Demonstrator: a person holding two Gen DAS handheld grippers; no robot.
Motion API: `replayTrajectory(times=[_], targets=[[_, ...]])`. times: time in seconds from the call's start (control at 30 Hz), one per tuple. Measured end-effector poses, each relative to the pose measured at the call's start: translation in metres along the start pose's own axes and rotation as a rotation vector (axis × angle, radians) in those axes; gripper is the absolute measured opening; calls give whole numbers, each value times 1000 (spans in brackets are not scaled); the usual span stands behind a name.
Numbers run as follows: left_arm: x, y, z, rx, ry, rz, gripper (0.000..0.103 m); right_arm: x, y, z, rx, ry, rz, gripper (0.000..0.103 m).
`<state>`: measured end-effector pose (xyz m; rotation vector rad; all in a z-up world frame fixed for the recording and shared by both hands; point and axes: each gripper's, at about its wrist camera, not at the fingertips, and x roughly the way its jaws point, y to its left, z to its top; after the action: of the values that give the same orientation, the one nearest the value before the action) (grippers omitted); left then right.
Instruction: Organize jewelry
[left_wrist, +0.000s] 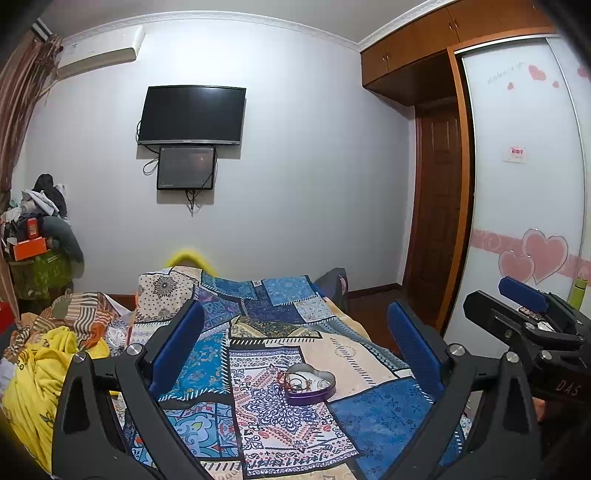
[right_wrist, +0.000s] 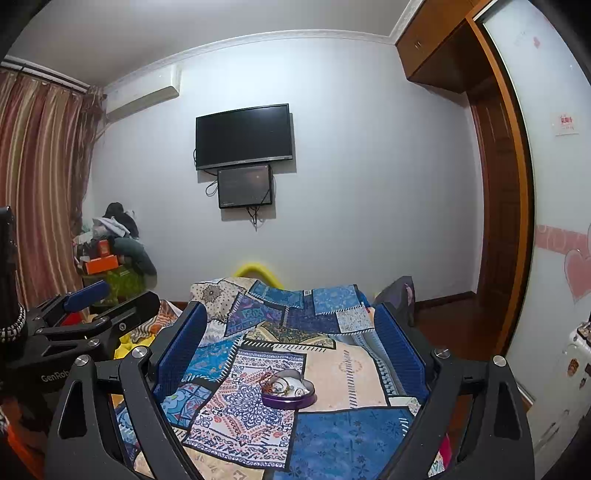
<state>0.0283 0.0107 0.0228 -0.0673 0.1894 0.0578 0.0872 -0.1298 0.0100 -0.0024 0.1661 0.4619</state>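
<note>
A purple heart-shaped tin (left_wrist: 311, 384) sits open on the patchwork bedspread (left_wrist: 280, 325), with several pieces of jewelry inside and a red beaded piece hanging over its left rim. It also shows in the right wrist view (right_wrist: 289, 390). My left gripper (left_wrist: 295, 332) is open and empty, held above the bed short of the tin. My right gripper (right_wrist: 290, 328) is open and empty too, at about the same distance. Each gripper shows at the edge of the other's view: the right one (left_wrist: 524, 302) and the left one (right_wrist: 99, 299).
Crumpled yellow and striped bedding (left_wrist: 48, 354) lies at the left of the bed. A pile of clothes and boxes (left_wrist: 33, 225) stands in the far left corner. A TV (left_wrist: 192, 114) hangs on the far wall. A wardrobe (left_wrist: 524, 184) and door are on the right.
</note>
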Motion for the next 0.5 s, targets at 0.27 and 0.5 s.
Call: replayTrajectory(times=[0.27,0.5], targets=[[0,0,1,1,0,-4,100,0,-1,0,2,2,-2,90],[1,-1,1,-3,4,-13,102,1,-1,1,4,-3,0,91]])
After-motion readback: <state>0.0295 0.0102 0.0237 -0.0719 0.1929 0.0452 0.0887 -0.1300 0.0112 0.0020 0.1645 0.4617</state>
